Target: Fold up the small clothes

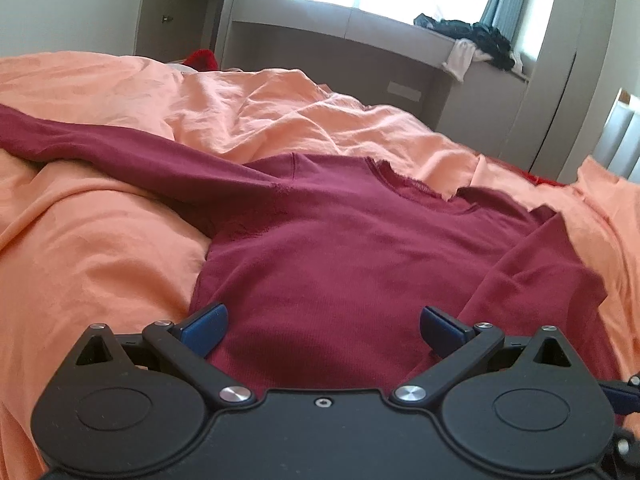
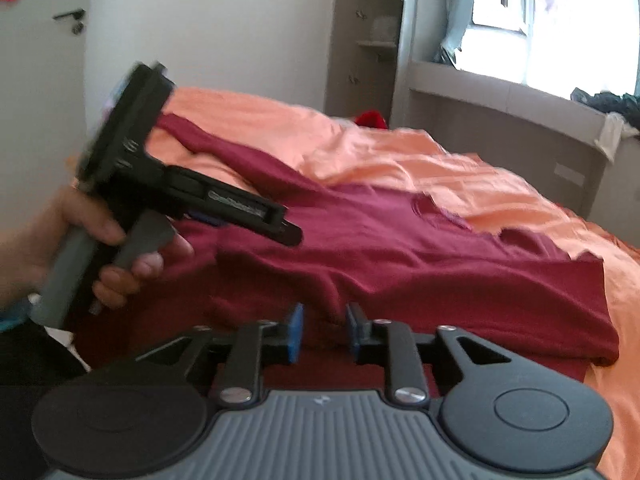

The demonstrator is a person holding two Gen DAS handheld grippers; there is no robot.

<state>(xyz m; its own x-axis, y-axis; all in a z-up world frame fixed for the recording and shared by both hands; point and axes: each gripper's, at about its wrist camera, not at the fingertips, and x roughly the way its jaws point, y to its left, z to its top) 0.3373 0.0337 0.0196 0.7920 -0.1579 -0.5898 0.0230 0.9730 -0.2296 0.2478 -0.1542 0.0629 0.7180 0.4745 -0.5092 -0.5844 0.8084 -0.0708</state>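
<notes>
Your left gripper (image 1: 323, 330) has its two blue fingers (image 1: 204, 330) wide apart, and nothing is between them. It hangs over the lower part of the dark red shirt (image 1: 340, 248), near the hem. The cloth fills the whole gap between the fingers, but you cannot tell from this view whether the tips touch it. The shirt lies flat on the orange bedsheet (image 1: 100, 248). Its left sleeve (image 1: 120, 148) stretches out far to the left and away from you. Its right sleeve (image 1: 532, 276) is folded in over the body, just beside the right-hand finger.

In the right wrist view, your left hand (image 2: 108, 240) holds that gripper's handle at the left side, above the shirt (image 2: 400, 256). This part of the picture is blurred.

Your right gripper (image 2: 322, 330) has its blue pads (image 2: 295, 330) closer together, with only a narrow gap. A raised fold of red cloth (image 2: 320, 316) stands just in front of this gap, near the bottom edge of the shirt. You cannot tell whether the pads press on this fold or only stand beside it.

Further right, the shirt's side edge ends on the sheet (image 2: 520, 196). Behind the bed there is a grey window ledge (image 2: 500, 96) with dark clothes (image 2: 616, 104) on it.
</notes>
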